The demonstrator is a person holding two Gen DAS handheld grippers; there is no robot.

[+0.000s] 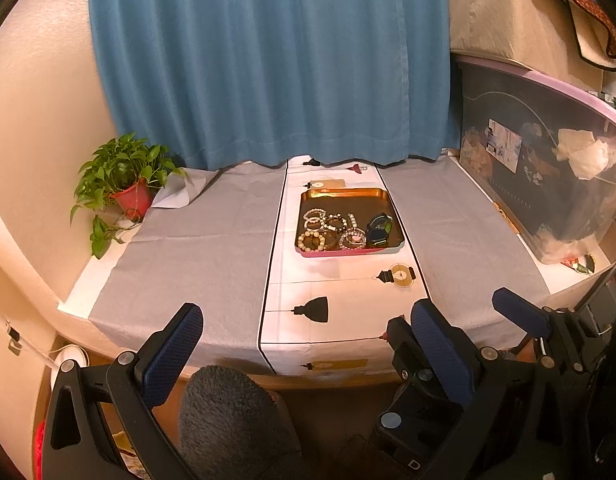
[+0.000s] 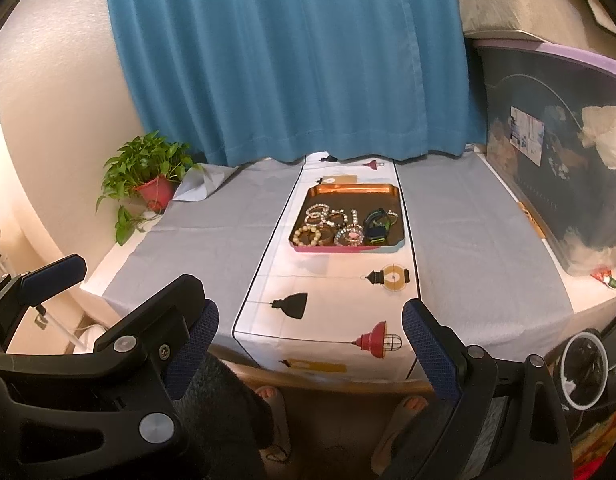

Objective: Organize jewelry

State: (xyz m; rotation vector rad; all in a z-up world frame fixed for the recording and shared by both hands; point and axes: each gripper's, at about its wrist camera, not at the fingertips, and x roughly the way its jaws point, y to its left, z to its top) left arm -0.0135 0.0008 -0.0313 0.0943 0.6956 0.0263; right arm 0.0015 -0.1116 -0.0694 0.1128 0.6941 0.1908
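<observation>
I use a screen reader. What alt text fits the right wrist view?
A tray of beaded bracelets and a dark watch sits on a lamp-print runner. The right gripper, open and empty, is at the table's near edge; potted plant far left.

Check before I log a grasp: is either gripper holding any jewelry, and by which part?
Nothing is held. The left gripper and right gripper are open and empty; the jewelry lies in the tray.
</observation>
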